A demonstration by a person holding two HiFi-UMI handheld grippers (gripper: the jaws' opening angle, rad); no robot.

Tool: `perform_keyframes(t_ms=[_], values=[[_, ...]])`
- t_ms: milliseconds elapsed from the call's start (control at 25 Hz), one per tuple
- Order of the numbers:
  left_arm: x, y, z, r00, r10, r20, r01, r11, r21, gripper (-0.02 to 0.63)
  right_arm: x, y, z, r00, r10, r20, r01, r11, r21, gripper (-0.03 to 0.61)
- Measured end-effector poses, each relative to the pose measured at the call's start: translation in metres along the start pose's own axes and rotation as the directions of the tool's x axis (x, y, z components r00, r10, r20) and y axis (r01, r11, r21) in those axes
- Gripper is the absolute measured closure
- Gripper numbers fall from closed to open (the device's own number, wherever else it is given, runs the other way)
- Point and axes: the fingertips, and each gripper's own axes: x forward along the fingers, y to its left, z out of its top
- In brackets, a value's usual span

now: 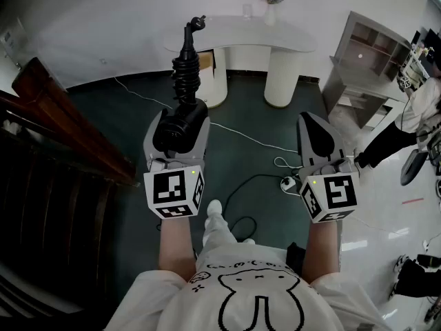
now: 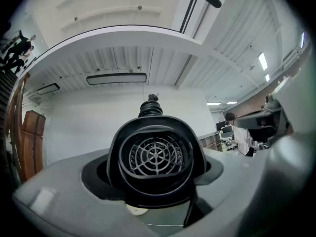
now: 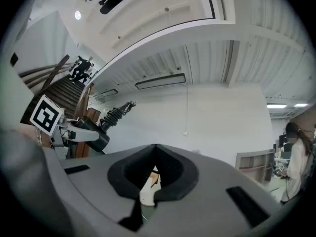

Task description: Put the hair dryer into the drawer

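A black hair dryer (image 1: 180, 125) sits between the jaws of my left gripper (image 1: 180, 118), which is shut on its body with the jaws spread wide. Its coiled cord (image 1: 186, 69) and plug (image 1: 198, 24) stick out ahead of the gripper toward the white table (image 1: 275, 38). In the left gripper view the dryer's round grille (image 2: 155, 154) fills the middle and faces the camera. My right gripper (image 1: 311, 121) is held level to the right, shut with nothing in it; its jaws meet at the tip (image 3: 155, 147). I cannot make out a drawer for certain.
A brown box-like part (image 1: 206, 61) shows by the table's left pedestal. Dark wooden stairs (image 1: 62, 136) rise at the left. A grey shelf unit (image 1: 365, 54) and a person (image 1: 420, 109) are at the right. Cables (image 1: 262, 178) lie on the dark floor.
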Motion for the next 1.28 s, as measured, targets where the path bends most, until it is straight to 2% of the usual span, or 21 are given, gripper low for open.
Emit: perform_keyframes(t_ms=[360,600,1280], values=[[0.005,0.003,0.000,1.000,0.002,-0.013,-0.002,1.000,-0.009,0.253,0.009,0.002,-0.003,0.999,0.014,-0.029,-0.014,1.000,0.003,0.577],[0.004,0.003,0.000,1.000,0.015,-0.011,-0.015,1.000,-0.001,0.253,0.010,-0.005,-0.003,1.000,0.005,0.008,-0.006,0.998,0.063,0.577],[-0.001,-0.001,0.006,0.999,0.048,-0.017,-0.048,0.999,0.008,0.253,0.012,-0.004,-0.002,0.999,0.047,-0.010,-0.047,0.998,0.040,0.577]])
